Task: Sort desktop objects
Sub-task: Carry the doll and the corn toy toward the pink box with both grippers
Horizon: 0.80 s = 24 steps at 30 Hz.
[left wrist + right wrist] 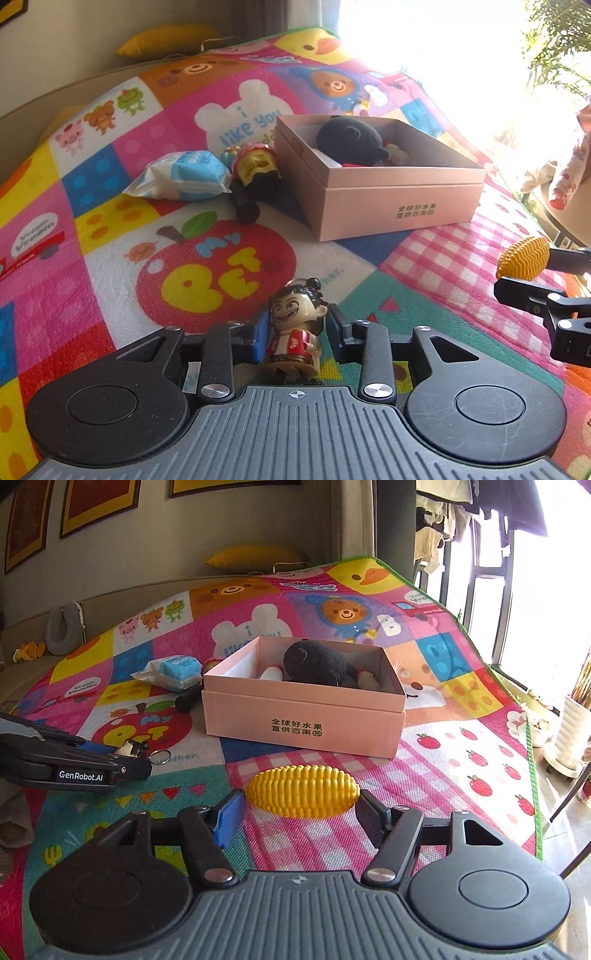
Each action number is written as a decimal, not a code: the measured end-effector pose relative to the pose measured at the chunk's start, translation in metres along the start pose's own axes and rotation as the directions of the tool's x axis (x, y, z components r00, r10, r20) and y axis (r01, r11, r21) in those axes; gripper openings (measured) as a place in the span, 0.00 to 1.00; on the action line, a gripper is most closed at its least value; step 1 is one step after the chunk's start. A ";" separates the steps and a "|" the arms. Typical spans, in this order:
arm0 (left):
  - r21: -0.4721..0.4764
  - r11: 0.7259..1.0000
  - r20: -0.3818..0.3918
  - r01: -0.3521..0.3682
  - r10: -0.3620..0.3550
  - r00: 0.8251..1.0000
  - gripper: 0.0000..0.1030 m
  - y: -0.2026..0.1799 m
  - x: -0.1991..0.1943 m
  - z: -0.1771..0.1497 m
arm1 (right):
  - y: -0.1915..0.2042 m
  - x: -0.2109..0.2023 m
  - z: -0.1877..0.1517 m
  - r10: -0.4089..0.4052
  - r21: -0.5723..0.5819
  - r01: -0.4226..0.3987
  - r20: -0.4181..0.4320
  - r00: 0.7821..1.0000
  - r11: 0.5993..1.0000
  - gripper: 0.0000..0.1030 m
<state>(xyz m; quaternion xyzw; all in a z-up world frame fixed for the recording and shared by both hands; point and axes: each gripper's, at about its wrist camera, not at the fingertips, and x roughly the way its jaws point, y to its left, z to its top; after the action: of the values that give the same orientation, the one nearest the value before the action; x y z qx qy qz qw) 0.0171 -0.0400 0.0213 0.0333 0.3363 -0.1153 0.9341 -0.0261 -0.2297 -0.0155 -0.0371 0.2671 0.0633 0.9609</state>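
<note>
Left tool (295,332): closed on the figurine keychain (295,325), held upright above the play mat (110,266).
Right tool (299,808): gripped the toy corn cob (303,792) end to end.
Pink box (303,723): at 12 o'clock from both tools, already holding a black plush toy (317,664).
Left to sort: tissue pack (184,175) and a toy (251,173), at the box's 9 o'clock.
Progress: seemingly about midway.

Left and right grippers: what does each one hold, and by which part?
The left gripper holds a figurine keychain by its body sides. The right gripper holds a toy corn cob by its two ends.
</note>
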 end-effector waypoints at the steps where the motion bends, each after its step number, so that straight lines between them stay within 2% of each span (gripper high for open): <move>1: 0.016 1.000 0.005 0.003 -0.003 1.000 0.35 -0.003 -0.004 -0.002 | 0.000 -0.005 0.001 -0.003 -0.013 0.003 0.008 1.000 1.000 0.64; 8: 0.137 0.990 0.028 0.042 -0.046 0.999 0.33 -0.026 -0.039 -0.017 | -0.004 -0.036 -0.001 -0.004 -0.057 0.006 0.030 1.000 0.998 0.64; 13: 0.190 0.980 0.034 0.056 -0.063 0.997 0.33 -0.037 -0.049 -0.027 | -0.007 -0.050 -0.008 -0.003 -0.058 0.005 0.032 0.999 0.998 0.64; 16: 0.184 0.982 0.026 0.050 -0.056 0.998 0.34 -0.037 -0.046 -0.031 | -0.007 -0.052 -0.012 0.003 -0.031 -0.002 0.021 1.000 1.000 0.64; 18: 0.166 0.984 0.020 0.056 -0.060 0.998 0.38 -0.033 -0.045 -0.032 | -0.007 -0.053 -0.016 0.010 -0.016 -0.010 0.015 1.000 1.000 0.64; 24: 0.132 0.989 -0.012 0.064 -0.063 0.998 0.41 -0.029 -0.034 -0.031 | -0.005 -0.048 -0.022 0.010 -0.018 -0.011 -0.008 1.000 1.000 0.64</move>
<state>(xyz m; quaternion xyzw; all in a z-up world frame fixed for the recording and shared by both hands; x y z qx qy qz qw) -0.0344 -0.0569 0.0189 0.0849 0.3323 -0.1669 0.9244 -0.0778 -0.2424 -0.0093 -0.0447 0.2703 0.0707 0.9591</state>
